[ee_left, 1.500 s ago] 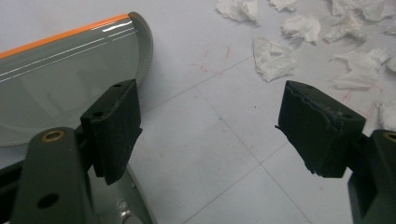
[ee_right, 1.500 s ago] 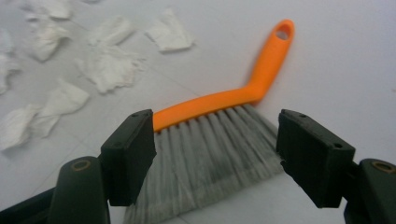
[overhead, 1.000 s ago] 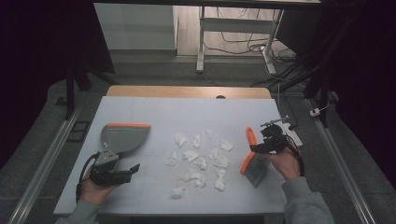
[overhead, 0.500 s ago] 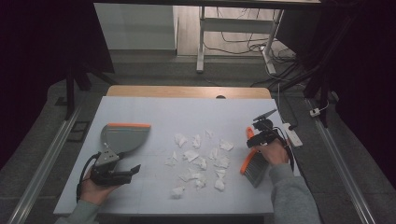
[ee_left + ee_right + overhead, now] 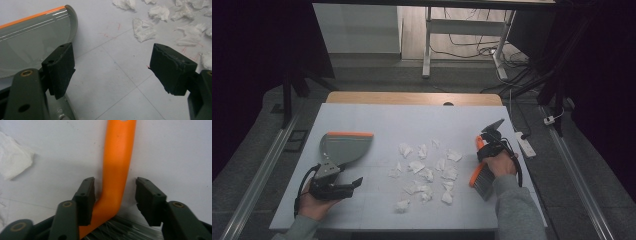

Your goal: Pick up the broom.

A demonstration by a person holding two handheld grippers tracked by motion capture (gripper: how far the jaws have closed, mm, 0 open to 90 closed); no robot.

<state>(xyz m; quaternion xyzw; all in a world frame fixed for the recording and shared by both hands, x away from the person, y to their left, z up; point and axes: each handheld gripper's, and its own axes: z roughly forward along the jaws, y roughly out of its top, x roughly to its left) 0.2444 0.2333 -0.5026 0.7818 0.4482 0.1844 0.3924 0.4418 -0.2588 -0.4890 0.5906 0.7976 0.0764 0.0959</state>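
A hand brush (image 5: 477, 176) with an orange handle (image 5: 117, 157) and grey bristles lies at the table's right. My right gripper (image 5: 484, 142) (image 5: 115, 187) straddles the handle's bend. Its jaws have just been closing; the left pad is close against the handle and a gap remains at the right pad. A grey dustpan (image 5: 343, 148) (image 5: 30, 37) with an orange lip lies at the left. My left gripper (image 5: 354, 183) (image 5: 112, 62) stands open just in front of it, with bare table between its jaws. Several crumpled white paper scraps (image 5: 427, 172) (image 5: 143, 28) (image 5: 12, 157) lie in the middle.
The white table top (image 5: 412, 120) ends in a wooden strip at the far edge. A white power strip (image 5: 527, 145) lies off the right edge. Desk legs and cables stand on the floor beyond.
My right gripper has come down and toward the far end of the brush handle, and its jaws have narrowed around it. The left hand has stayed put.
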